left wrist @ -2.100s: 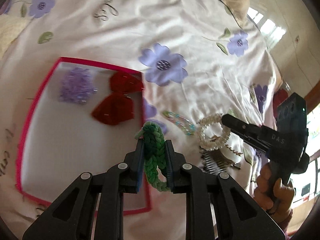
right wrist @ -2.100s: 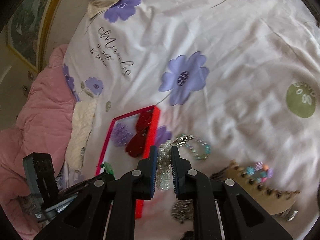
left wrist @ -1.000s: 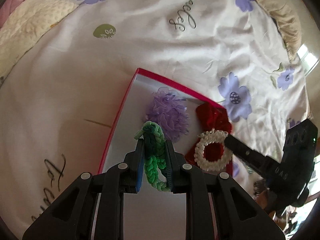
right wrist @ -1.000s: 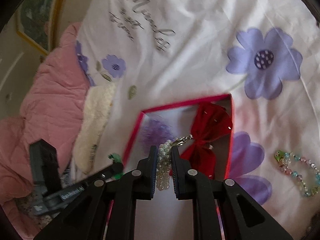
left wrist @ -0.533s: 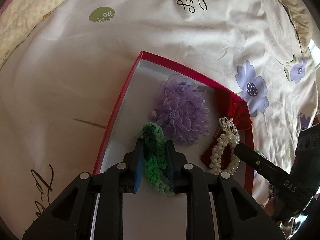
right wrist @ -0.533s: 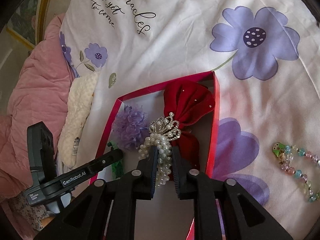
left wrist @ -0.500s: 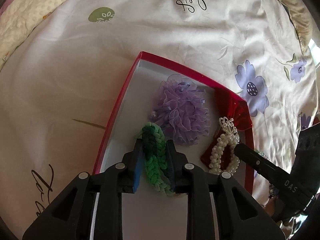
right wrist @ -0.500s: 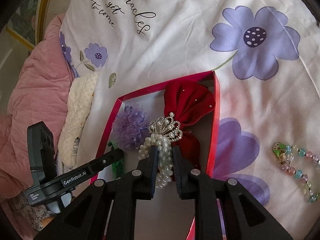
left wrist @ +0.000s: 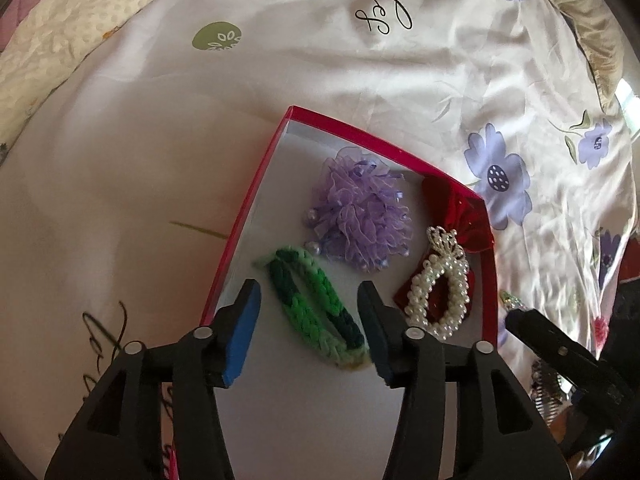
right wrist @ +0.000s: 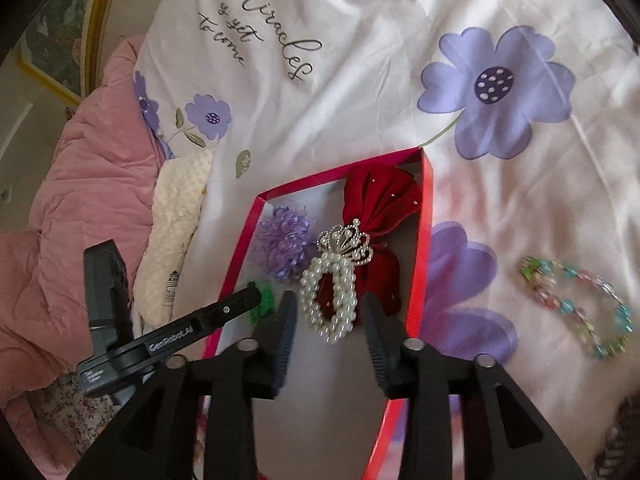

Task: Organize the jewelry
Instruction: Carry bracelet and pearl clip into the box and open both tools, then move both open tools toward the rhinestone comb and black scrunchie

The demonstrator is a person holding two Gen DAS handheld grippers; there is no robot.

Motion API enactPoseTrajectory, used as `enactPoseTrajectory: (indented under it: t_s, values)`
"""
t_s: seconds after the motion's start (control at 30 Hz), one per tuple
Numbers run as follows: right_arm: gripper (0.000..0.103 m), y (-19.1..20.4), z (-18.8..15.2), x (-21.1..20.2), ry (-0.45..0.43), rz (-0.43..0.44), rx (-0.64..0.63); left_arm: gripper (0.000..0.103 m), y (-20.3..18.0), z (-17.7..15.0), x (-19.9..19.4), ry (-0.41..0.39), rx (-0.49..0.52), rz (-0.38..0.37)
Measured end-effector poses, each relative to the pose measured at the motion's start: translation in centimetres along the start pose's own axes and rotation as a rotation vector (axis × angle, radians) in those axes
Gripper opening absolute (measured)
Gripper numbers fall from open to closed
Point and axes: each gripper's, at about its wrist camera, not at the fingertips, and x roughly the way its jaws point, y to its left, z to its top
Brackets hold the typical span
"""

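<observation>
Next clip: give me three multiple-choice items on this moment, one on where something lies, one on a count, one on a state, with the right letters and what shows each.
1. Where does the pearl hair tie lie?
A. Partly on the red bow in the red-rimmed box
B. On the bedsheet beside the beaded bracelet
C. On the pink quilt

2. How many accessories lie in the box?
A. Two
B. Four
C. Six

3. What state is the left claw in?
A. Clamped on the green braided tie
B. Its pads stand clear of the green braided tie
C. Closed on nothing

Answers:
1. A, the pearls overlap the bow's lower half inside the rim.
2. B, the purple pom-pom, bow, pearl tie and green tie; the beaded bracelet stays on the bedsheet.
3. B, a gap shows on each side of the tie as the jaws are opening.
</observation>
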Motion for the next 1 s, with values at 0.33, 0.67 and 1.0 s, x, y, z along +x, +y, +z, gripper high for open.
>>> enactPoseTrajectory:
  t_s: [0.33,0.67,1.0]
  values:
    - [0.053,-1.6,-2.7,-6.6,-0.049,-0.017,0.014,0.054,-1.2,-3.6,-3.1,-0.007,0.011,-0.057]
    - [0.055,-4.9,-5.5,-13.4,-0.116,-0.085,0.056,0.058,-4.6,-7.1,-5.8,-0.005,0.080,-0.119]
    - [0.054,-7.2,-9.4,-18.2,-0.126,-0.141,0.041,0.060,-8.0,-9.8,-6.2,0.035,0.147,-0.164]
